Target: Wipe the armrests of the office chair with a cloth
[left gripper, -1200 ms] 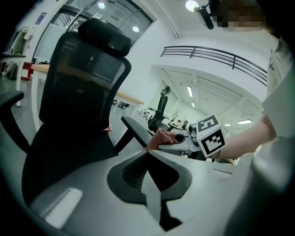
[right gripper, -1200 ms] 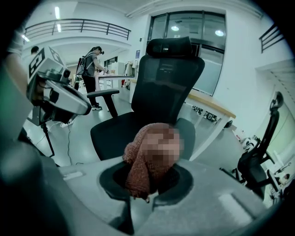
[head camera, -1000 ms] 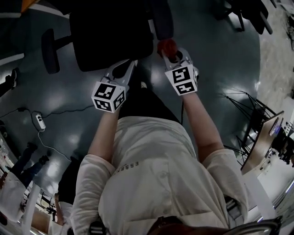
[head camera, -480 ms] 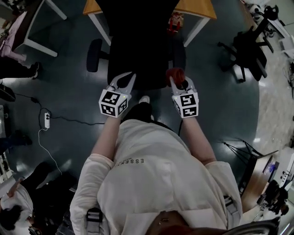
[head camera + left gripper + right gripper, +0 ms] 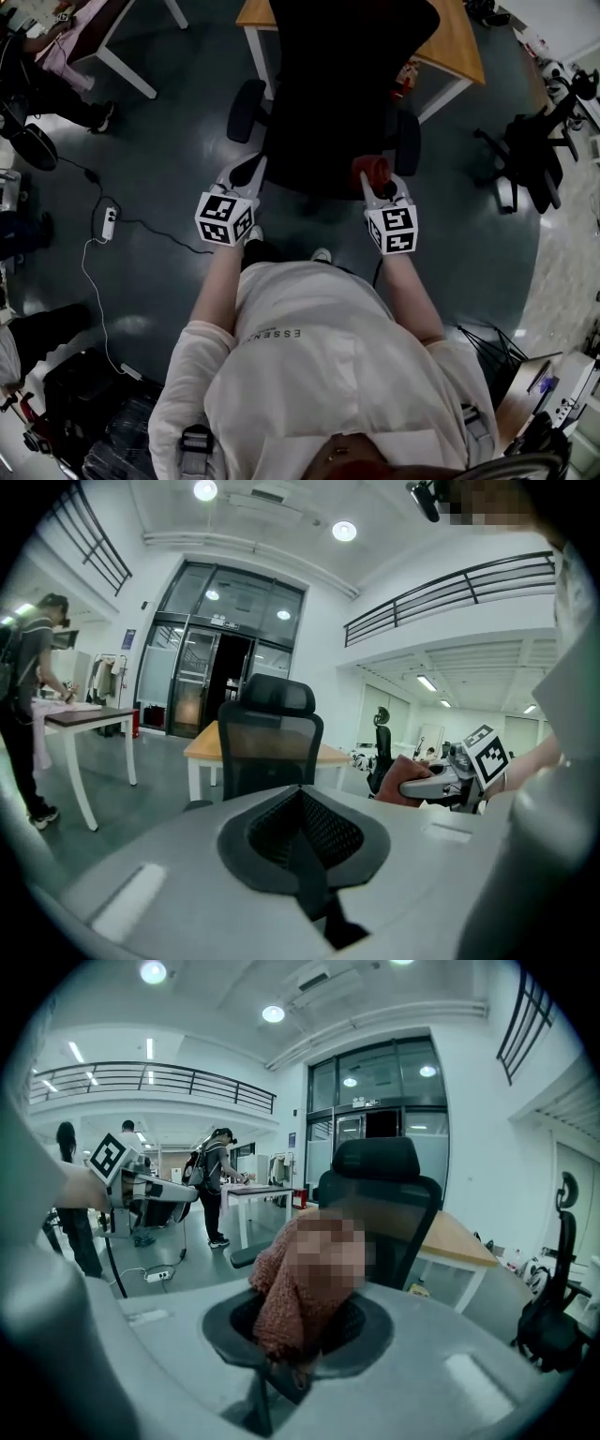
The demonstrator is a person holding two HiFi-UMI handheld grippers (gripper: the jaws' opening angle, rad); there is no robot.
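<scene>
Behind the office chair (image 5: 337,84), a table (image 5: 459,49)

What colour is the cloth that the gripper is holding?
Rusty red-brown. The cloth shows best in the right gripper view, pinched between the jaws.

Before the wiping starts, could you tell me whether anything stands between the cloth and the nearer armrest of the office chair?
Nothing visible does. In the head view the cloth, clamped in the right hand-held gripper, sits just short of the nearer armrest, with no object in the gap.
</scene>
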